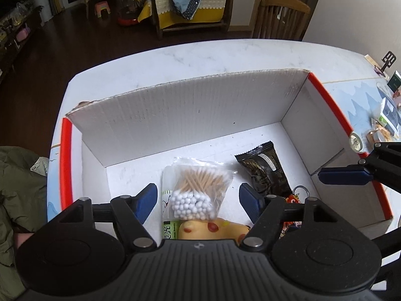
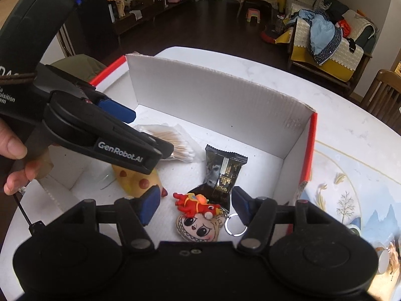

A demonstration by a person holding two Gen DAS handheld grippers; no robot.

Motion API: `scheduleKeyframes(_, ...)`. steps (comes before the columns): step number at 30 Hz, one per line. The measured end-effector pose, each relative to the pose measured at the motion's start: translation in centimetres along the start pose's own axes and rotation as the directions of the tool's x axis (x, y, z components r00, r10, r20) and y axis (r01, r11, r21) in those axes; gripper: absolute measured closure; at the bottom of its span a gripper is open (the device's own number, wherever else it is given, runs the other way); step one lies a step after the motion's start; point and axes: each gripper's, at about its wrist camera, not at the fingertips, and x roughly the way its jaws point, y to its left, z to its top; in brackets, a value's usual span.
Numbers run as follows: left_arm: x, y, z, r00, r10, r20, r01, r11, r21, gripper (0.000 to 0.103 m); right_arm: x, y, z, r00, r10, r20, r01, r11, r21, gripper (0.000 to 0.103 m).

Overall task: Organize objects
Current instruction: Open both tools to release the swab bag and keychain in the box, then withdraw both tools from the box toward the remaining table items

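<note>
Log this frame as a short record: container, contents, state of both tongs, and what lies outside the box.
container: white cardboard box with red edges, open top, on a pale table
contents: bag of cotton swabs, black snack packet, yellow spotted toy, red figure keychain, cartoon face charm
left tongs: open, either side of the swab bag, not pressing it
right tongs: open, over the keychain
outside box: small packages on the table, to the right in the left wrist view
</note>
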Motion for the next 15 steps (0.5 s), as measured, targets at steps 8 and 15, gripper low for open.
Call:
scheduleKeyframes(8,-2.9,-0.5,-0.9,0.998,0.001,0.057,0.0,1.0,-0.013,0.032,-3.1,-0.5,-0.4,0.997,0.014,0.073,-0.012,1.0,-0.019,0.037)
scheduleKeyframes(15,-5.7,-1.5,-1.9,0.992,0.018,0.129,-0.013,0.999,-0.037,0.032,-5.9,-1.4,-1.2,0.988,0.05,0.148,-0.046,0.999,-0.027,0.026)
